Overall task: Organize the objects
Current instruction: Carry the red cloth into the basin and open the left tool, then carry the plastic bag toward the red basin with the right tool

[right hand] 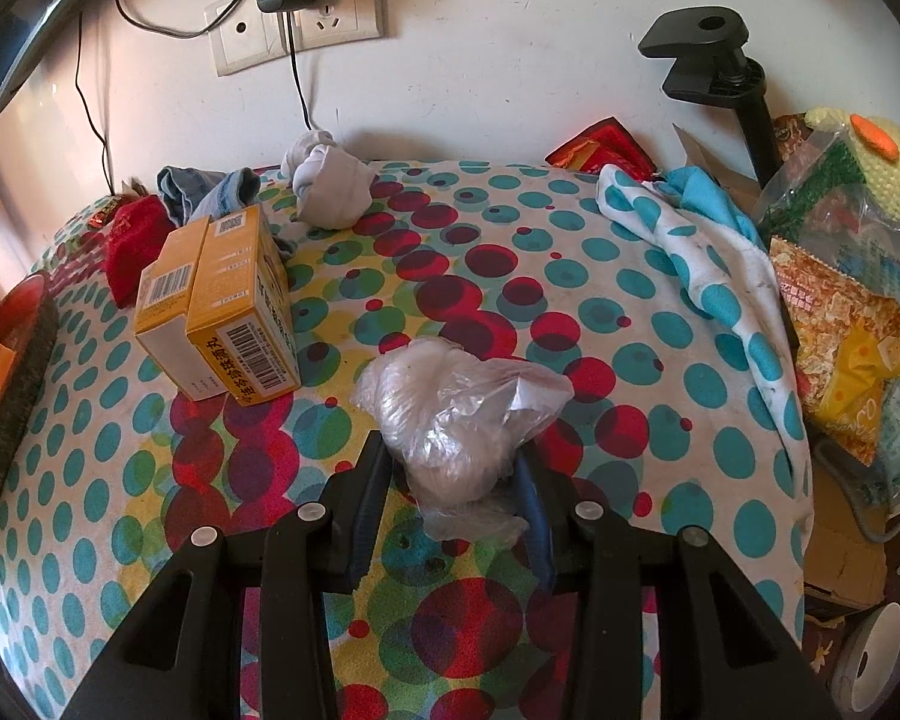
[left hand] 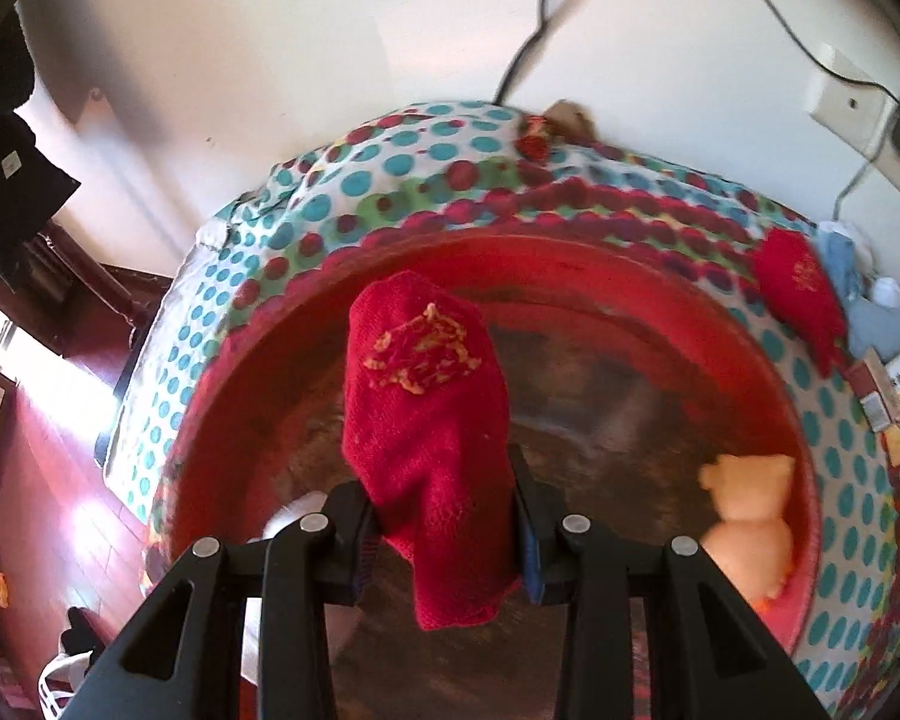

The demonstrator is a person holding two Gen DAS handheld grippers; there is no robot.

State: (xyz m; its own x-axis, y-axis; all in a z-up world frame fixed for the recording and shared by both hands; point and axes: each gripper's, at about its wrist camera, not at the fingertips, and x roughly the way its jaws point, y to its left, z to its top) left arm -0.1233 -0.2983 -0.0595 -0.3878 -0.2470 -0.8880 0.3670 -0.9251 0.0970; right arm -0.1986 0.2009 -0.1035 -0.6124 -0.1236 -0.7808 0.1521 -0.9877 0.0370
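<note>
While over basin [left hand: 570, 276], left tongs [left hand: 444, 534] pinching sock [left hand: 426, 420]

The left wrist view looks forward and down along its tool [left hand: 444, 534] into a red basin [left hand: 570, 264], very near, so the basin fills most of the frame (its far rim runs just under the dotted cloth [left hand: 390, 180] and the white wall beyond).

The right wrist view looks along its own tool [right hand: 453, 480] across the same dotted cloth on the surface toward the wall, from a little farther back; the basin [right hand: 12, 360] shows only as a sliver at the far left.

Both views share the cloth, the basin, the wall socket [left hand: 852, 114] [right hand: 294, 24] and the yellow boxes [left hand: 897, 396] [right hand: 222, 312] beside the basin.
</note>
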